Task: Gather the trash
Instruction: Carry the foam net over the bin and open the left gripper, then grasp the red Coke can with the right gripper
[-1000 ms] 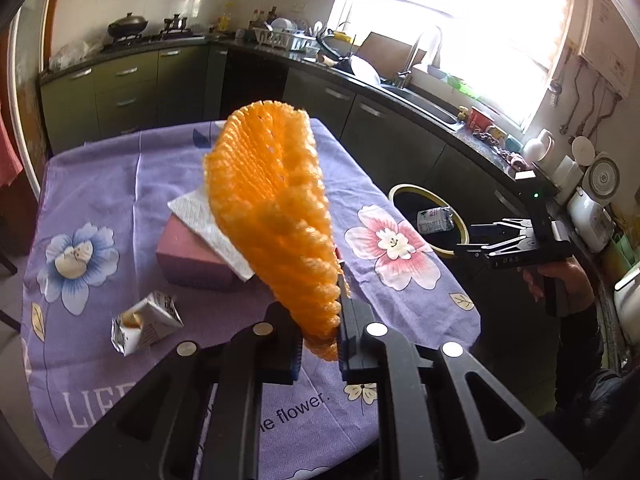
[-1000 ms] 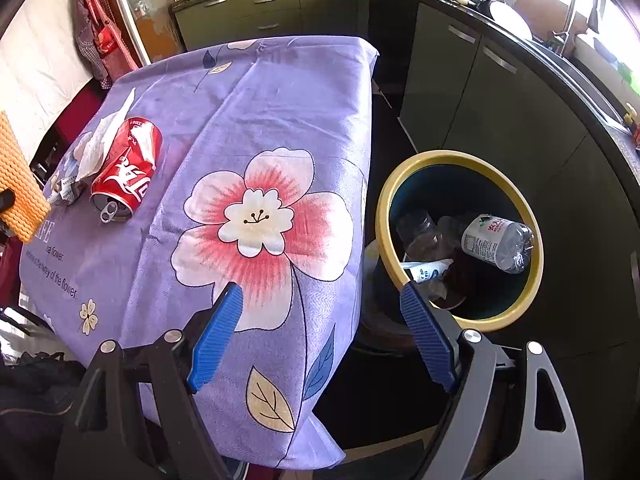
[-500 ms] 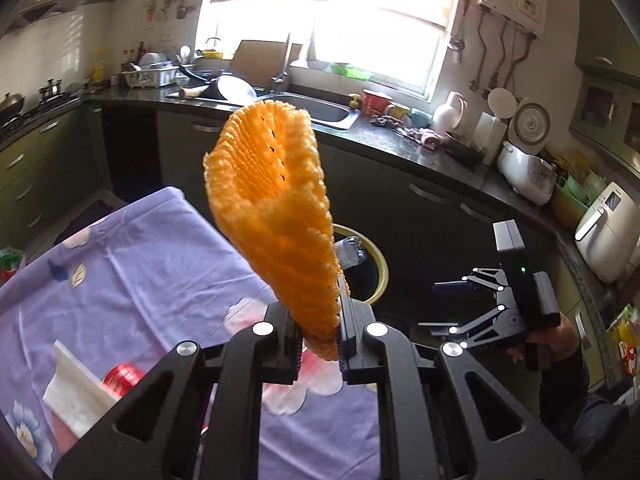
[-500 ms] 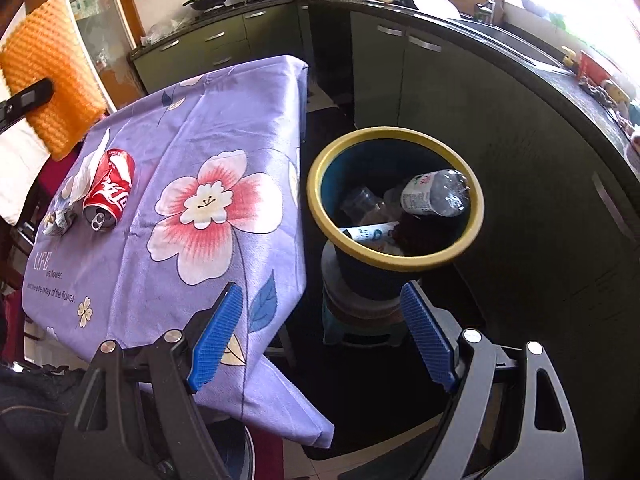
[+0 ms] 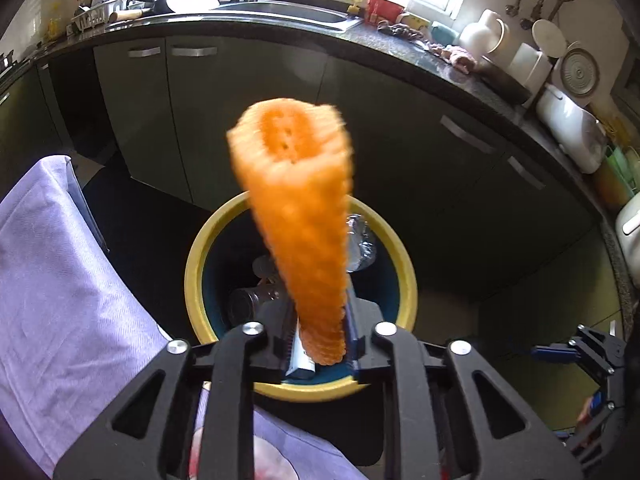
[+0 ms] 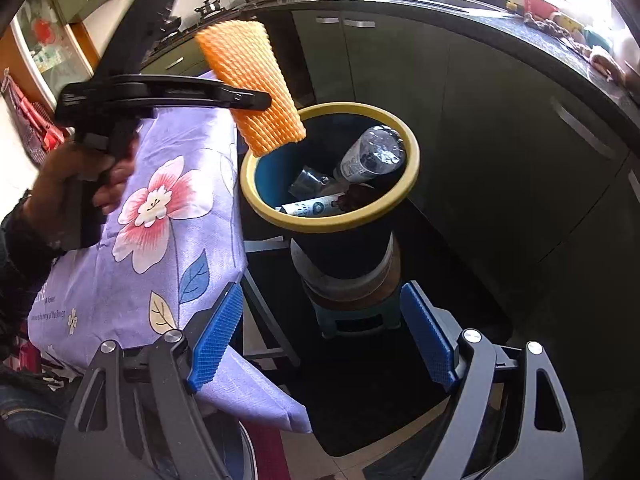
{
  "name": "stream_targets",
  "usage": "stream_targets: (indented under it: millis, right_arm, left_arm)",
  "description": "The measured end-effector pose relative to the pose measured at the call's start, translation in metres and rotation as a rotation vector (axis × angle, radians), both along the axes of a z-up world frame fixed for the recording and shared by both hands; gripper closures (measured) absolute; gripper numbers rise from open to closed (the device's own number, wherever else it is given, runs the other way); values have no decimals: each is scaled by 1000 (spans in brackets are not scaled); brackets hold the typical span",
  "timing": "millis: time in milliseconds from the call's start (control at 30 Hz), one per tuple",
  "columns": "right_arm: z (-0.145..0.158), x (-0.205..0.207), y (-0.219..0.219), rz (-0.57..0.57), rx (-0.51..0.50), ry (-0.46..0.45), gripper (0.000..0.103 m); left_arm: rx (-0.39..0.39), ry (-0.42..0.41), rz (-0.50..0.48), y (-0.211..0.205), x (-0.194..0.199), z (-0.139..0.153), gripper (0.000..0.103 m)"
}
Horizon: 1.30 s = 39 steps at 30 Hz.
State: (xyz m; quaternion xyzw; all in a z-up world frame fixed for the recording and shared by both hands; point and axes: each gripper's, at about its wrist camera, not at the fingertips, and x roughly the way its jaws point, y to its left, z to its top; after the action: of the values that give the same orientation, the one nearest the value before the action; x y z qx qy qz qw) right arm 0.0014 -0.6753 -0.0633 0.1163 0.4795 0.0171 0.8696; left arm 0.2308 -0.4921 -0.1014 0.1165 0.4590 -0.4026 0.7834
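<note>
An orange foam net sleeve (image 5: pixel 300 208) stands between the fingers of my left gripper (image 5: pixel 320 344), right above the yellow-rimmed bin (image 5: pixel 194 276). The jaws are opening: a gap shows beside the net's lower end and the pads no longer press it. From the right wrist view the net (image 6: pixel 252 80) hangs over the near-left rim of the bin (image 6: pixel 332 222), with the left gripper (image 6: pixel 256 102) seen side-on. My right gripper (image 6: pixel 322 340) is open and empty, low in front of the bin. A plastic bottle (image 6: pixel 372 156) and a tube (image 6: pixel 312 208) lie inside.
The table with the purple floral cloth (image 6: pixel 160 220) stands just left of the bin. The bin rests on a round base on a green stool (image 6: pixel 360 320). Dark cabinets and the counter (image 6: pixel 500 120) run behind and to the right. A hand (image 6: pixel 80 184) holds the left gripper.
My left gripper has swung from over the table to above the bin, and its jaws have parted from the net. The right gripper has drawn back, so the bin now sits centre.
</note>
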Motion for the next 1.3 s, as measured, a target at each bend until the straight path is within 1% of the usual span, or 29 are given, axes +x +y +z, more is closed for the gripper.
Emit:
stream_targets:
  millis: [67,133,200,233,367,400,467,533,633,700,767,833,967,1033,1167,1300]
  right_arm:
    - [-1,0,-3,-5,4,0,22]
    - [-1,0,-4,-1,5,-1,22]
    - [-1,1,-1,7,8,-1,22]
    - [-1,3,1,12,7,-2,22]
    - [0,9,19,47,5,-9,22]
    - [1,10,24,59,5,-11,22]
    - [3,15,37,89,-1,-15,22]
    - [7,21,53,121,-8,-18,22]
    - [11,34,85,189,-17,-25,22]
    - [14,43,110,243,-23,-31,22]
    - [17,51,139,303,-24,-41,22]
    - [19,59,169,373,-27,-53,22]
    - [24,73,232,494,-21,-76,22]
    - [25,79,263,550,-9,-83,22]
    - [23,92,319,630,5,-77,22]
    - [23,107,358,671,-20,-59,22]
  left_arm:
    - [9,-3,5,-2,2,-2,41]
    - [-11,-12,-1,4,-3,8,39]
    - [-38,-34,-13,15,-15,24,31]
    - [-56,-50,-13,23,-21,34,29]
    - [-177,-106,-1,80,-56,79,12]
    - [-206,-122,6,97,-66,89,10]
    - [-244,-166,33,133,-87,108,7]
    - [-267,-216,73,170,-106,122,7]
    - [-280,-295,185,236,-131,139,7]
    - [-268,-344,264,278,-149,143,7]
    - [-237,-390,351,317,-161,144,6]
    - [-215,-415,424,352,-171,144,6]
    - [-236,-384,548,415,-184,136,6]
    - [-246,-364,592,436,-189,131,7]
    - [-262,-342,649,463,-196,121,7]
    - [-270,-320,673,478,-198,112,7]
